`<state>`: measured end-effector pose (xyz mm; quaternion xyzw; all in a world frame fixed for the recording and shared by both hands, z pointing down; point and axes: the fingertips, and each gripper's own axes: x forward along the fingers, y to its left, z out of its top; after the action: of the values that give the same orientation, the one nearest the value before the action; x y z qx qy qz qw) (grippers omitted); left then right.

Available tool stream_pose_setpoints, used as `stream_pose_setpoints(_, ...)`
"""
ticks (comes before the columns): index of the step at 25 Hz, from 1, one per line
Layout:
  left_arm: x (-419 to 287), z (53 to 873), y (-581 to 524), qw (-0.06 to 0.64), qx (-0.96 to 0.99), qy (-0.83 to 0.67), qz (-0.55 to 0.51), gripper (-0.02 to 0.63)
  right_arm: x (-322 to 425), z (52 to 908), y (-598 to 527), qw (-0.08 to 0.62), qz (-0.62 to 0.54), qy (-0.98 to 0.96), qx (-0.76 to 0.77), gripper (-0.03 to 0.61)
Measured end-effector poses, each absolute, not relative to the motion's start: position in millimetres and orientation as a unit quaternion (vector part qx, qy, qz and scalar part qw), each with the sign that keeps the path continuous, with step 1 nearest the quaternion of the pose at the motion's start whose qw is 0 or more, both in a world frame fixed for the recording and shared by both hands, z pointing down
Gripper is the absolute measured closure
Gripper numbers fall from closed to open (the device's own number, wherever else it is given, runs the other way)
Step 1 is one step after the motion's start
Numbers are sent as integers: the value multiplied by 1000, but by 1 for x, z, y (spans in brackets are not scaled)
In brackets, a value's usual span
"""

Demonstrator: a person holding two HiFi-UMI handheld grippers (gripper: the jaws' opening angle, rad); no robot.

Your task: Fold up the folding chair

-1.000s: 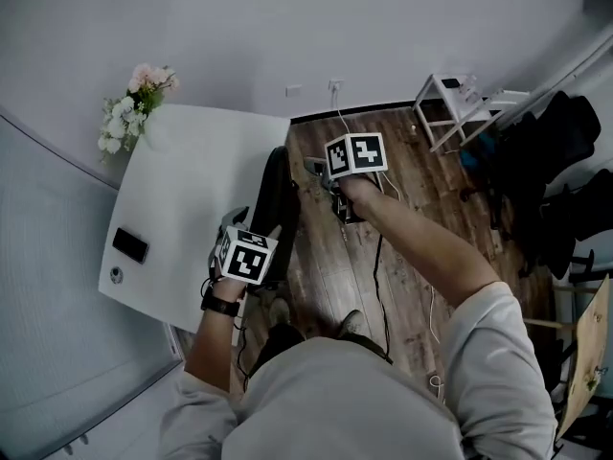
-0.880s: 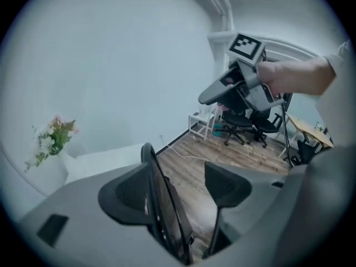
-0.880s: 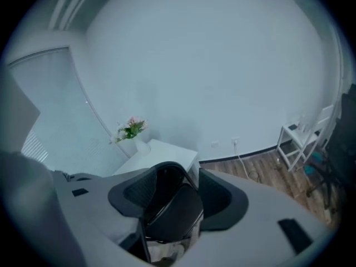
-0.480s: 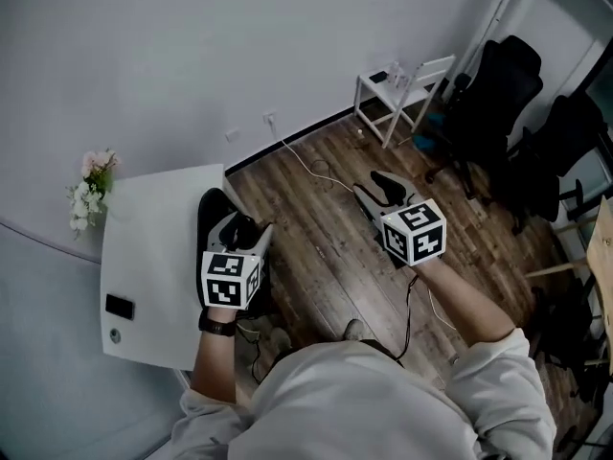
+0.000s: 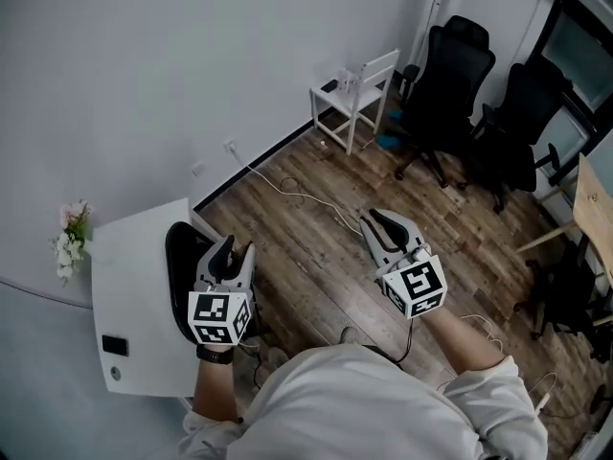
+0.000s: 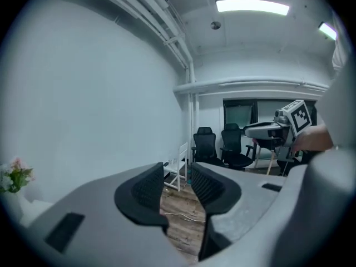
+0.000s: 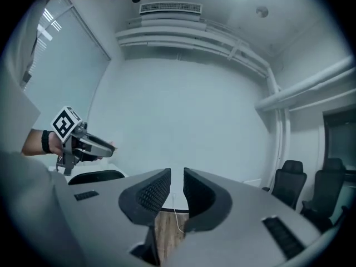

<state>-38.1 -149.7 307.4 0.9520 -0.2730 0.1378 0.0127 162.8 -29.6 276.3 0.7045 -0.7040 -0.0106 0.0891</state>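
Note:
The black folding chair (image 5: pixel 179 262) stands folded flat against the edge of the white table (image 5: pixel 129 276); its dark edge also shows in the right gripper view (image 7: pixel 94 177). My left gripper (image 5: pixel 236 250) hovers just right of it, clear of it, its jaws closing on nothing. My right gripper (image 5: pixel 379 221) is held over the wood floor, well away from the chair, jaws closing with a narrow gap and nothing between them. Both pairs of jaws, left (image 6: pixel 177 189) and right (image 7: pixel 177 196), point out into the room. Each gripper shows in the other's view: the right one (image 6: pixel 261 130), the left one (image 7: pixel 103 145).
A white chair (image 5: pixel 356 92) stands by the far wall, with black office chairs (image 5: pixel 450 75) beside it. Cables (image 5: pixel 287 195) trail across the floor. Flowers (image 5: pixel 69 236) and a dark phone (image 5: pixel 113 345) are on the table.
Both grippers have come off the chair and risen. The right one swung away to the right over the floor. Both pairs of jaws have narrowed, and the head view has swung toward the room.

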Motion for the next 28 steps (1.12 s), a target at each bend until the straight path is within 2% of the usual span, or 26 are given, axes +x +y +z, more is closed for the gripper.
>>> stream_pose_setpoints(8, -37, 305, -117, -21, 955, -270, 122, 602, 173, 274, 14, 70, -32, -679, 730, 555)
stream_pose_setpoints(28, -61, 306, -121, -12, 953, -280, 117, 607, 156, 280, 9, 58, -34, -687, 723, 561)
